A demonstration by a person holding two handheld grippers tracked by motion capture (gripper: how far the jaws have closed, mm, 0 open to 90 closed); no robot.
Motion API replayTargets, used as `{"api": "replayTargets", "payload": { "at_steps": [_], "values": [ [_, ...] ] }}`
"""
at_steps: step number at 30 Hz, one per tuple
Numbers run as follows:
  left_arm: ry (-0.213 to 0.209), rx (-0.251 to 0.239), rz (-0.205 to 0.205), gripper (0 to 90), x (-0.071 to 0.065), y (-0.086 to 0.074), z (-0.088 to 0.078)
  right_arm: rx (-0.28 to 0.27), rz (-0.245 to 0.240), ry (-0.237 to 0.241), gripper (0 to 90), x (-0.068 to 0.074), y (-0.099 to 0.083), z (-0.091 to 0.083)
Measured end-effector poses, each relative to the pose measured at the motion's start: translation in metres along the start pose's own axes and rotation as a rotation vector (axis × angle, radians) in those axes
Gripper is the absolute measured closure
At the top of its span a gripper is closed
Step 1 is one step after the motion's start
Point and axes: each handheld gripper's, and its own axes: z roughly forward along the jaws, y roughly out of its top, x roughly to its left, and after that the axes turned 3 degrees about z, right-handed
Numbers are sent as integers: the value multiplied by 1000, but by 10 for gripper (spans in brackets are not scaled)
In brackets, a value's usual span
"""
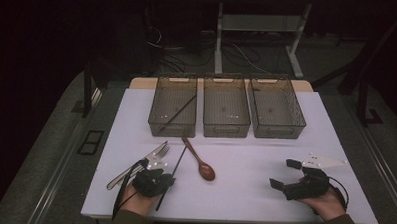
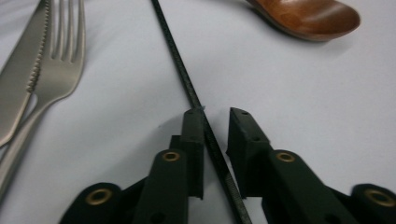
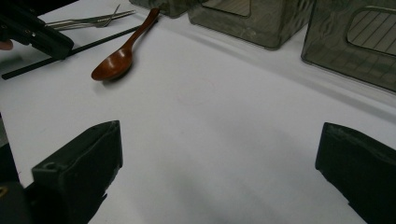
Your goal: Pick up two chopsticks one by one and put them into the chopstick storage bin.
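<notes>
A black chopstick (image 1: 180, 159) (image 2: 180, 65) lies on the white table (image 1: 243, 193) and runs between the jaws of my left gripper (image 1: 166, 177) (image 2: 216, 116). The left jaw lies against it and a narrow gap remains at the right jaw, so the jaws stand nearly closed around it without pinching it. A brown wooden spoon (image 1: 204, 170) (image 2: 308, 16) (image 3: 116, 60) lies just right of it. A metal fork (image 1: 157, 153) (image 2: 65, 60) and a knife (image 2: 23, 70) lie to its left. My right gripper (image 1: 284, 174) (image 3: 219, 154) rests open on the table at the right, with nothing between its jaws.
Three dark mesh bins stand in a row at the back: left (image 1: 172, 123), middle (image 1: 226, 128), right (image 1: 278, 130). A second black chopstick (image 1: 179, 111) leans in the left bin. Bare table lies between the two grippers. The table's front edge runs just before the hands.
</notes>
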Motion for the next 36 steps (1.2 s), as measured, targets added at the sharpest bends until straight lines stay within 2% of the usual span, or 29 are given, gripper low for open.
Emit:
{"api": "replayTargets", "payload": {
  "at_steps": [4, 8, 13, 15, 21, 25, 29, 31, 36],
  "values": [
    [8, -3, 5, 807, 0, 0, 1, 0, -2, 0, 9, 0, 0, 0],
    [26, 4, 6, 830, 5, 0, -1, 1, -3, -1, 9, 1, 0, 0],
    [15, -5, -13, 848, 15, -2, -2, 5, -1, 0, 9, 1, 0, 0],
    [34, -6, -5, 845, 14, -2, -2, 4, -1, 0, 9, 1, 0, 0],
    [0, -9, -20, 788, 19, -6, -5, 5, -2, 0, 9, 1, 0, 0],
    [4, 3, 5, 841, 20, -5, -4, 6, -2, 1, 9, 1, 0, 0],
    [-13, 2, 16, 852, 22, -5, -4, 5, 0, 2, 9, 2, 0, 0],
    [-19, 12, 43, 855, 23, -4, -5, 6, -2, 4, 9, 2, 0, 0],
    [-34, 17, 70, 857, 24, -3, -5, 5, 0, 4, 9, 2, 0, 0]
  ]
}}
